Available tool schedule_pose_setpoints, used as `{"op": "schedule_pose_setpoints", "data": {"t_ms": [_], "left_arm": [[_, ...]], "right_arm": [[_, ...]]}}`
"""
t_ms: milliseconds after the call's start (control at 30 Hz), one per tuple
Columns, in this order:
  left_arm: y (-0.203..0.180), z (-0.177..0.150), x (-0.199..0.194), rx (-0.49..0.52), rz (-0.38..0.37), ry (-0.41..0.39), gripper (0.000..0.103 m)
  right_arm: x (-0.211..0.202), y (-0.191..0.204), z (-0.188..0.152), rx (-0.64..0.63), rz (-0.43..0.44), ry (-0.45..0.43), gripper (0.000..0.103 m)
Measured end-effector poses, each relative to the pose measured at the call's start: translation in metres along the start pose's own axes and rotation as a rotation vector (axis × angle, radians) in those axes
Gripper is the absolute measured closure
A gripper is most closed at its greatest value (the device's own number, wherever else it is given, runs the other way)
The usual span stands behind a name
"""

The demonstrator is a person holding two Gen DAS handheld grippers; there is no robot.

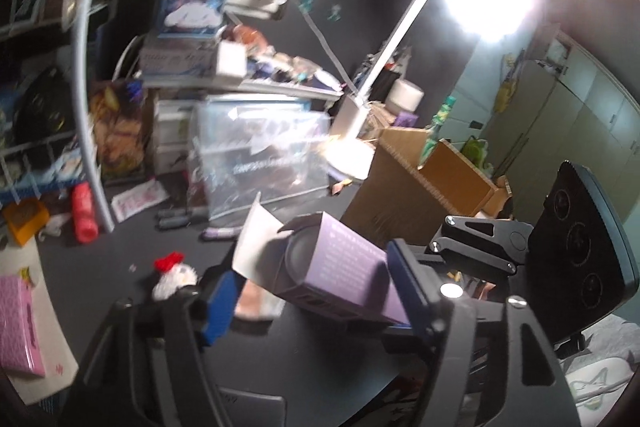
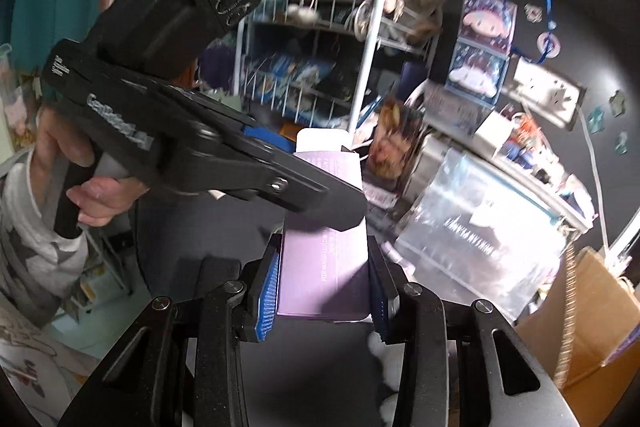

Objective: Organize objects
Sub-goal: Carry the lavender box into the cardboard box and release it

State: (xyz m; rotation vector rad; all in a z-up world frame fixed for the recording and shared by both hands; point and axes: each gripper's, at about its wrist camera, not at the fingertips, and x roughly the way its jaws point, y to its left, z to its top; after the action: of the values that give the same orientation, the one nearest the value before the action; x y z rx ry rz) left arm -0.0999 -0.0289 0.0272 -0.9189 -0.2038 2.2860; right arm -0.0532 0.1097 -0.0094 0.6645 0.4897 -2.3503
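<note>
Clamped on both sides by right fingers [image 2: 269, 291]: purple box [image 2: 324, 267], lifted above the dark surface [image 1: 132, 243]. Left fingers [image 1: 220, 301] apart around its open-flap end, grip uncertain. Clear bin [image 1: 260, 163] and cardboard box [image 1: 400, 187] beyond.

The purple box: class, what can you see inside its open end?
Inside the purple box, the left wrist view shows a dark round object filling the opening. The rest is hidden by the box walls.
</note>
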Motion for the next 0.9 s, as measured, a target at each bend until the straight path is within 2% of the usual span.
{"op": "schedule_pose_setpoints", "data": {"t_ms": [100, 333, 600, 900], "left_arm": [[-0.010, 0.013, 0.001, 0.020, -0.031, -0.006, 0.048], [-0.038, 0.049, 0.020, 0.076, -0.070, 0.012, 0.054], [-0.078, 0.089, 0.068, 0.151, -0.117, 0.097, 0.054], [-0.113, 0.113, 0.134, 0.178, -0.181, 0.224, 0.054]], "right_arm": [[-0.011, -0.006, 0.008, 0.009, -0.034, -0.015, 0.069], [-0.033, -0.037, 0.013, 0.085, -0.085, -0.022, 0.069], [-0.059, -0.083, 0.004, 0.199, -0.139, -0.012, 0.069], [-0.086, -0.141, -0.025, 0.351, -0.179, 0.033, 0.069]]}}
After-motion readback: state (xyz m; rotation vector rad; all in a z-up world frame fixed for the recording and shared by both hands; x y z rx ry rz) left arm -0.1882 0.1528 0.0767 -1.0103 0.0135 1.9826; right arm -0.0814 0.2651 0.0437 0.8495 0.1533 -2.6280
